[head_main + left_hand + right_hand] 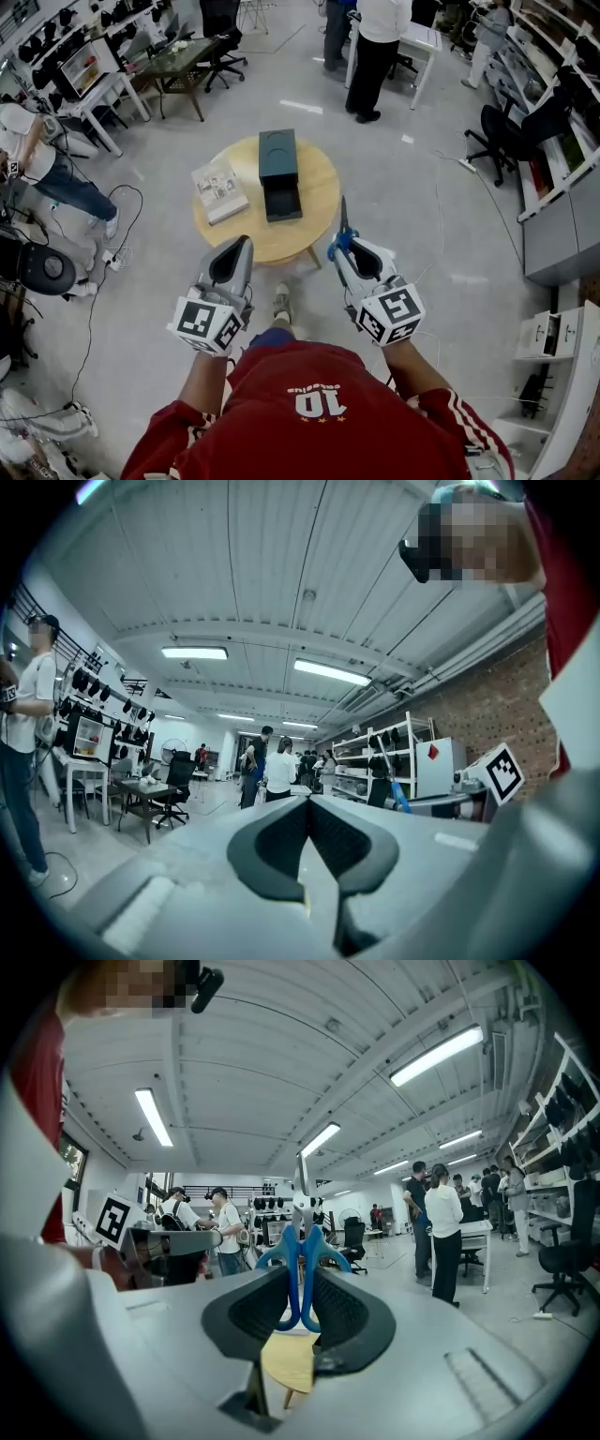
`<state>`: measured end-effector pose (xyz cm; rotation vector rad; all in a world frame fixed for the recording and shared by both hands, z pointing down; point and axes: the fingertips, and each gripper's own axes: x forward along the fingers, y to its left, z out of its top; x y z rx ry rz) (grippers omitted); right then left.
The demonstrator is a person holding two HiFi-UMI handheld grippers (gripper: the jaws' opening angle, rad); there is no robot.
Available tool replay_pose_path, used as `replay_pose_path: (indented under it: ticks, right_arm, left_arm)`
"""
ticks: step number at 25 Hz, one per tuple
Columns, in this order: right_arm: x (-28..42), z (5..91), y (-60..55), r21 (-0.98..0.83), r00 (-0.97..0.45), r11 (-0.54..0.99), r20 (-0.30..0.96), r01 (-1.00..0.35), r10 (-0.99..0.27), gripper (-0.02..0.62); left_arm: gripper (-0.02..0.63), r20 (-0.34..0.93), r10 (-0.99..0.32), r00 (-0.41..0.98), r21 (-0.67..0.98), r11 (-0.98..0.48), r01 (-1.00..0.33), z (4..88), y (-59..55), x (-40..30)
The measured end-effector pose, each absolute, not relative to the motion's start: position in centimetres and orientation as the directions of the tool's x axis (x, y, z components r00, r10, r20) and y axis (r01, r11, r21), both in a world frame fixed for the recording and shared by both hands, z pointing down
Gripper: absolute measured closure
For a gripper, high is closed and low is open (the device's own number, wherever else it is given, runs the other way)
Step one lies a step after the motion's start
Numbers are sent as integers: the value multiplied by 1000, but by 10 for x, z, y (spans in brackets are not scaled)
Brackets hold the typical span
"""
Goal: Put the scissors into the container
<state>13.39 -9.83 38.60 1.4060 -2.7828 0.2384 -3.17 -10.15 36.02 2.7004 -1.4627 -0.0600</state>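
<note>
Table (319,202), round and wooden, sits mid-frame under a dark container (278,173) and a book (219,190). Right gripper (346,247) pinches blue-handled scissors (343,220), lengthwise blades pointing up-frame toward the table. Left gripper (236,251) has its jaws pressed together, empty.

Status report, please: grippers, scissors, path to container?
Left gripper shut, empty. Right gripper shut on scissors, blades forward. Container on table ahead; book beside it, not in the way.
</note>
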Motion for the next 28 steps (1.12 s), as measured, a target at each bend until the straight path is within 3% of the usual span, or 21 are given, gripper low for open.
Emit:
replay_pose_path:
  ticks: [28]
  right_arm:
    - [73, 435, -233, -120, -663, 656, 240, -745, -709, 509]
  left_arm:
    - [604, 33, -856, 516, 109, -510, -853, 394, -240, -71]
